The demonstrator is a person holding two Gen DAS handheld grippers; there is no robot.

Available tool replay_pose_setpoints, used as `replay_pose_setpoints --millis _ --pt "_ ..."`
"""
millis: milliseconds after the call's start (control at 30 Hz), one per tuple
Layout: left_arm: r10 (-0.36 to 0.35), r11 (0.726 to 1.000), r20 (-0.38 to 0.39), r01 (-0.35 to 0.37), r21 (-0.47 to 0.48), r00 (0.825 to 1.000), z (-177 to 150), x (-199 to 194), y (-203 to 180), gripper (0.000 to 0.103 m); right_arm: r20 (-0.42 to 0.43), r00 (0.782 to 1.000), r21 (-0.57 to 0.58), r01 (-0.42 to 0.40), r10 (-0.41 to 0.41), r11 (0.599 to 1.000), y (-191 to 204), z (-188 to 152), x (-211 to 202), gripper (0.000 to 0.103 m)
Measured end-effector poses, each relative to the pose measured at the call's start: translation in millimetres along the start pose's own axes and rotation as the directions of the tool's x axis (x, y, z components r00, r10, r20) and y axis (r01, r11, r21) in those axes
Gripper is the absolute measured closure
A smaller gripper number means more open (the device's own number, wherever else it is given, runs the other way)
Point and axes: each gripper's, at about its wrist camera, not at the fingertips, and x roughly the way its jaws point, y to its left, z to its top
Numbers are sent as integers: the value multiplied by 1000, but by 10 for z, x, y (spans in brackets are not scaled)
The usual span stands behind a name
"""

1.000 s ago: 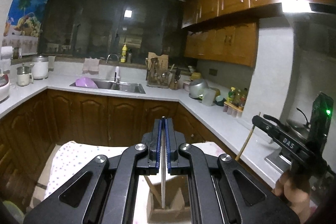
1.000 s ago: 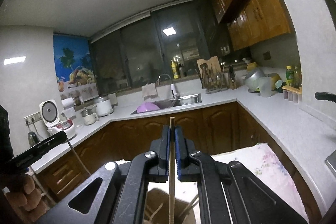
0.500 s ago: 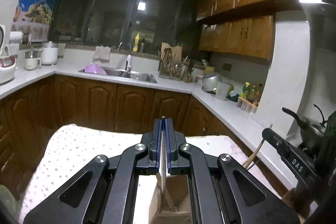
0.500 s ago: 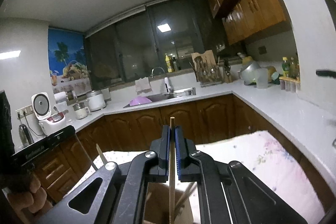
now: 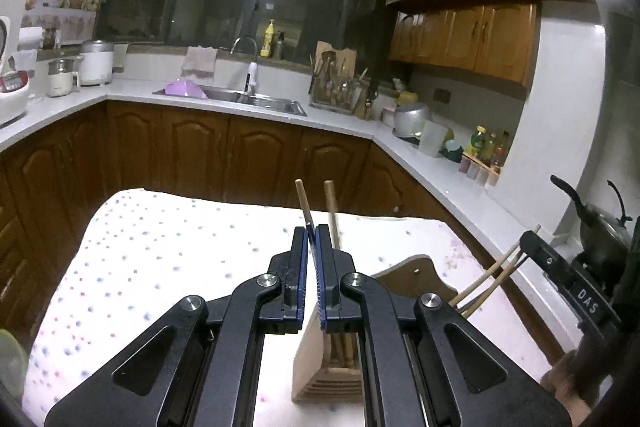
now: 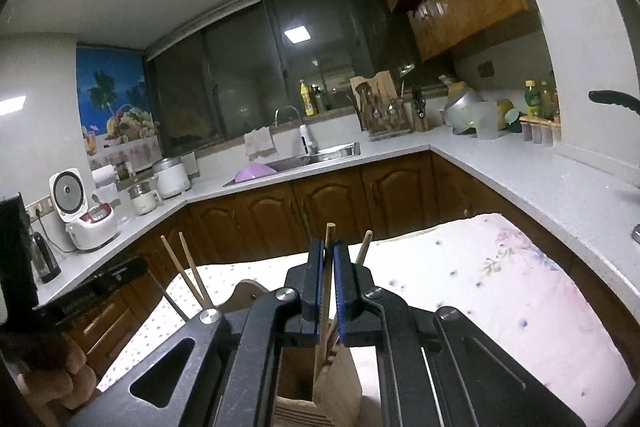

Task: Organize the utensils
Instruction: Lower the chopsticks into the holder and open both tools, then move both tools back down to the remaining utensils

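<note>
Wooden chopsticks already stand in the holder (image 5: 320, 367) on the dotted tabletop (image 5: 160, 267), and your left gripper (image 5: 311, 243) and right gripper (image 6: 328, 263) each clamp one chopstick (image 6: 329, 239) over it, so letting go remains.

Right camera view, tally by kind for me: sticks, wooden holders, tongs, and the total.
sticks: 5
wooden holder: 1
tongs: 2, right tongs and left tongs
Total: 8
</note>
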Motion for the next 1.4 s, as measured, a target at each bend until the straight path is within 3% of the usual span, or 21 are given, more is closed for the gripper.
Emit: replay_pose_setpoints --millis 367,533,633,667,700,733,800,933,1000,1033,1100,1400 --pt "5 1000 -18 -5 4 1000 11 30 36 99 -36 999 0 -1 1 1000 -45 35 28 97" --pt "5 1000 -39 -4 14 999 39 32 37 99 -58 998 0 -6 6 1000 -41 51 35 92" --pt "7 1000 -47 -6 30 999 41 13 13 98 -52 999 -3 -11 11 1000 -16 63 -6 78" --pt "7 999 -48 -6 37 999 40 2 5 96 -46 999 -4 -12 12 1000 0 73 -24 67" --pt "10 999 -49 -8 41 999 37 -14 -2 92 -40 999 -6 -10 9 1000 9 77 -41 56" --pt "16 999 -47 -14 43 999 42 -29 -7 87 -29 1000 -9 -11 10 1000 25 91 -77 52" --pt "28 999 -34 -27 39 999 38 -91 15 65 -19 1000 -8 -16 16 1000 35 104 -124 48" --pt "35 999 -31 -34 28 999 25 -209 69 56 9 1000 -3 -24 24 1000 45 151 -261 27" --pt "51 998 -29 -51 23 998 3 -290 110 33 18 999 -4 -35 35 999 55 168 -326 21" --pt "60 998 -24 -59 17 998 -15 -339 136 30 23 999 -4 -44 44 999 64 172 -379 18" --pt "72 997 -30 -72 -2 997 -59 -417 200 19 33 998 -8 -57 57 998 81 172 -454 0" --pt "105 993 -66 -108 -48 992 -334 -890 450 14 9 994 -25 -107 107 994 171 15 -794 0"
